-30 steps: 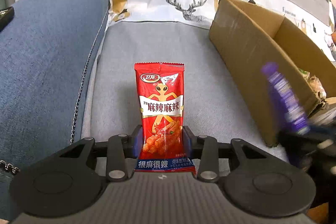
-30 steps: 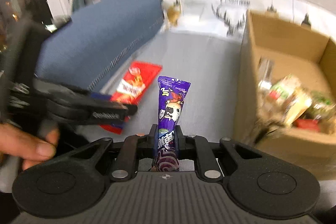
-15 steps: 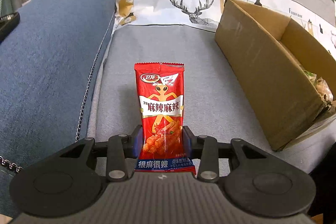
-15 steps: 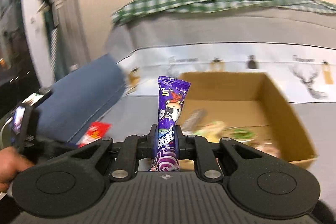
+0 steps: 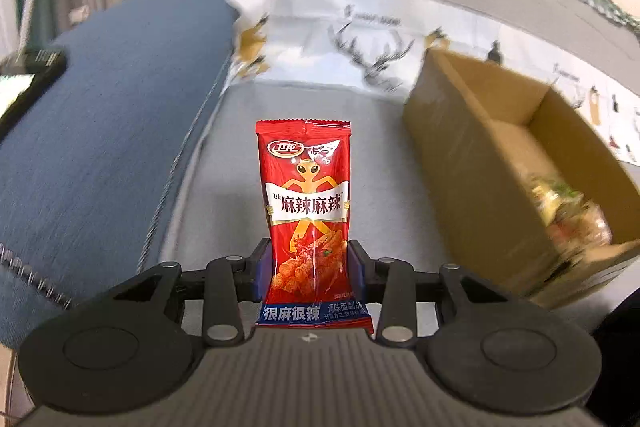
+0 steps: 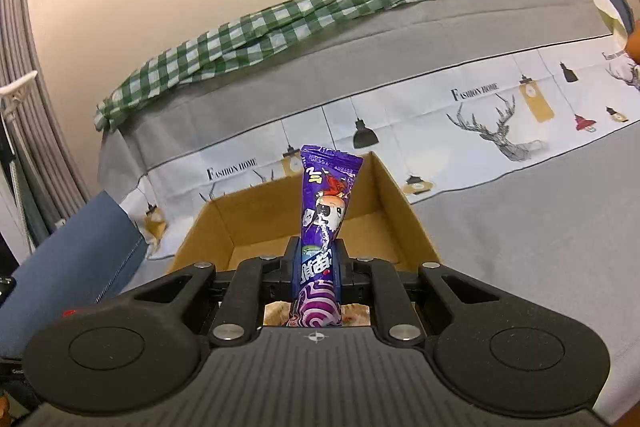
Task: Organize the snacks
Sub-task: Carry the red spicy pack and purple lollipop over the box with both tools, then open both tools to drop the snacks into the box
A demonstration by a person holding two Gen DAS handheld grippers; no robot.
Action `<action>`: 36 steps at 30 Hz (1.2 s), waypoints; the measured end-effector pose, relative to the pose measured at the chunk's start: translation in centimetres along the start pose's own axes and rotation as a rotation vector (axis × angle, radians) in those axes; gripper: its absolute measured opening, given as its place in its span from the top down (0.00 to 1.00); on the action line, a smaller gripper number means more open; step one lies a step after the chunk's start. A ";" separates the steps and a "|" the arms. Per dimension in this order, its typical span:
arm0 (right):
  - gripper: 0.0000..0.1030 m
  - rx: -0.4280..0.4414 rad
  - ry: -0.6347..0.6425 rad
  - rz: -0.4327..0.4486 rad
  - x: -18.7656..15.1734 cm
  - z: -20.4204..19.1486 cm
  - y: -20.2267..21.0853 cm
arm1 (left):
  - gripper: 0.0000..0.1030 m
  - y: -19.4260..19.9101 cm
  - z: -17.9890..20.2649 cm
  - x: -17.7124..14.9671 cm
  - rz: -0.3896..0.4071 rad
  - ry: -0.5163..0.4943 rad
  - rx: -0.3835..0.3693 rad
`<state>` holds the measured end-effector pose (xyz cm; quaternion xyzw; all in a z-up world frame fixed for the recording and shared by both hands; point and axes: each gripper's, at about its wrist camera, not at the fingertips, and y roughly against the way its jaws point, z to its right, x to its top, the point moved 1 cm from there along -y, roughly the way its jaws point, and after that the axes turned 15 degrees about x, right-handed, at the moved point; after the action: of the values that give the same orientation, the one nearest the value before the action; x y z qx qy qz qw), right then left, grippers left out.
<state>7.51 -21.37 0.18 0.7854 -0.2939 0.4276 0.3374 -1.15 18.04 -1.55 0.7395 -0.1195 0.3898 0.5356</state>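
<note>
My left gripper (image 5: 309, 258) is shut on a red snack packet (image 5: 306, 195) that stands upright between the pads, held above the grey sofa seat (image 5: 224, 187). An open cardboard box (image 5: 472, 163) with several snacks in it lies to the right of that packet. In the right wrist view, my right gripper (image 6: 316, 261) is shut on a purple snack packet (image 6: 324, 203), raised over the near end of the cardboard box (image 6: 404, 223). Wrappers inside the box show just below the purple packet.
A blue cushion (image 5: 100, 131) fills the left side, with a phone (image 5: 28, 87) lying on it. The sofa back carries a white printed cover (image 6: 460, 115) and a green checked cloth (image 6: 312, 15) along its top. Grey seat stretches right of the box (image 6: 540, 235).
The right gripper swung from the seat beside the left gripper over to the box, carrying the purple packet. The left gripper rose a little with the red packet, bringing more of the box's inside into view.
</note>
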 end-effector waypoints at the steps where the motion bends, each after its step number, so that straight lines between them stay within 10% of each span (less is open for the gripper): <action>1: 0.85 0.004 -0.001 -0.003 -0.1 0.0 -0.3 | 0.59 0.5 0.9 0.8 0.015 -0.001 -0.016; 14: 0.85 0.016 -0.060 -0.064 0.0 1.5 -3.1 | 0.59 4.2 16.2 10.8 0.209 -0.074 -0.246; 26: 0.84 0.017 -0.030 -0.095 -0.2 1.3 -3.8 | 0.51 1.8 24.4 13.4 0.207 -0.162 -0.299; 28: 0.72 -0.012 -0.027 -0.103 -0.2 1.3 -4.0 | 0.19 1.4 24.7 13.2 0.177 -0.173 -0.291; 31: 0.13 -0.070 -0.027 -0.125 -0.2 1.4 -4.4 | 0.15 1.8 23.3 11.7 0.191 -0.150 -0.278; 36: 0.08 -0.078 0.002 -0.137 -0.3 1.0 -4.4 | 0.08 3.1 19.5 8.1 0.203 -0.066 -0.246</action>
<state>11.15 -19.41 -1.75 0.7896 -0.2557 0.3923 0.3965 11.15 1.54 3.91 0.6649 -0.2578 0.4000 0.5757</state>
